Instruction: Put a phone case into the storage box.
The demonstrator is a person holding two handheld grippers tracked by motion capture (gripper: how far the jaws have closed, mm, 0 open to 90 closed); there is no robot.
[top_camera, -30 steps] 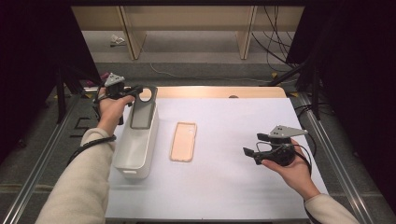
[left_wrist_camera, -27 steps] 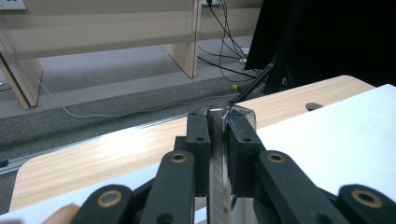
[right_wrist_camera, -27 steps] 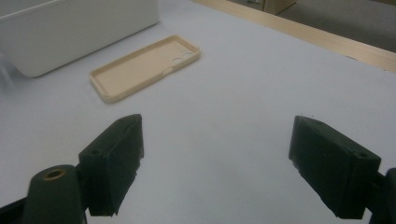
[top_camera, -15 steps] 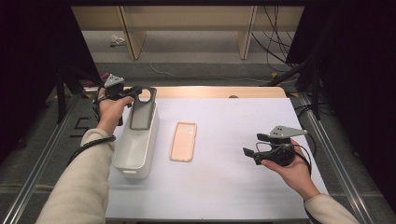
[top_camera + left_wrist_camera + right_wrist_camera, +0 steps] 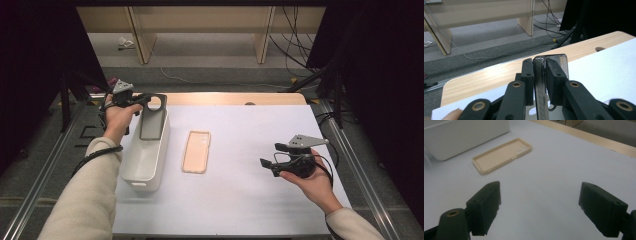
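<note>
Left tool (image 5: 150, 100) pinches the dark phone case (image 5: 151, 120) over the white bin (image 5: 145, 160), jaws just easing apart: release appears imminent. Right tool (image 5: 267, 165) spread, idle.

Bin (image 5: 145, 165) left on table (image 5: 250, 210); phone case (image 5: 196, 151) just right of it.

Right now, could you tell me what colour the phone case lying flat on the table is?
Pale peach-beige phone case, clearest in the right gripper view.

Black case (image 5: 151, 117) is showing against the white bin (image 5: 145, 160); the peach case (image 5: 196, 151) is lying pale on a white mat (image 5: 240, 200), light wood table (image 5: 225, 98) edging behind, sleeves (image 5: 85, 200) looking cream.
</note>
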